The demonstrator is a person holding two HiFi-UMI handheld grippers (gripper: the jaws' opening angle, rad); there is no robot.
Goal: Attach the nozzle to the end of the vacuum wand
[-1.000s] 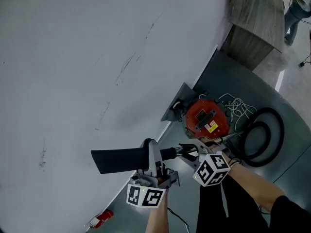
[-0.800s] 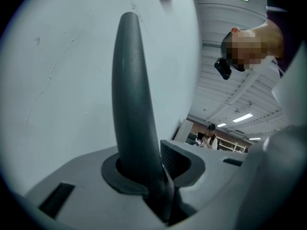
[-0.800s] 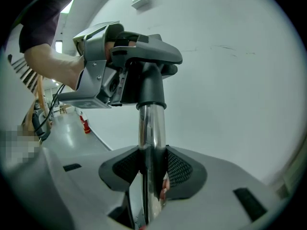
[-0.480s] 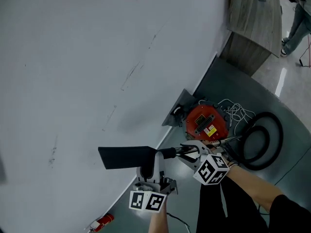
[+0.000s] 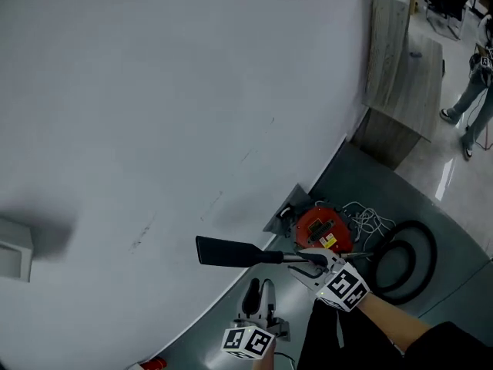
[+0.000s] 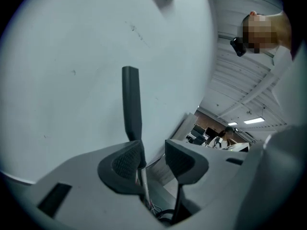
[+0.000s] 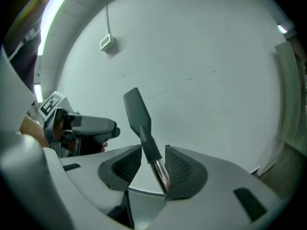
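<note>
The flat black nozzle point(image 5: 227, 251) sits on the end of the metal vacuum wand point(image 5: 299, 257), held up in front of the white wall. My right gripper point(image 5: 306, 260) is shut on the wand just behind the joint; in the right gripper view the nozzle point(image 7: 136, 111) sticks out past the jaws and the wand point(image 7: 162, 172) lies against one pad. My left gripper point(image 5: 260, 285) hangs below the nozzle, apart from it, open and empty. In the left gripper view the nozzle point(image 6: 131, 104) stands beyond the left gripper point(image 6: 153, 152).
The red vacuum body point(image 5: 317, 228) lies on the grey floor by the wall, with a coiled black hose point(image 5: 407, 254) and white cable point(image 5: 363, 209) beside it. A wooden cabinet point(image 5: 400, 60) stands further along. A person point(image 5: 471, 91) stands at the far right.
My left gripper has let go of the nozzle, opened and drawn back below it. My right gripper has raised the wand with the nozzle on it.
</note>
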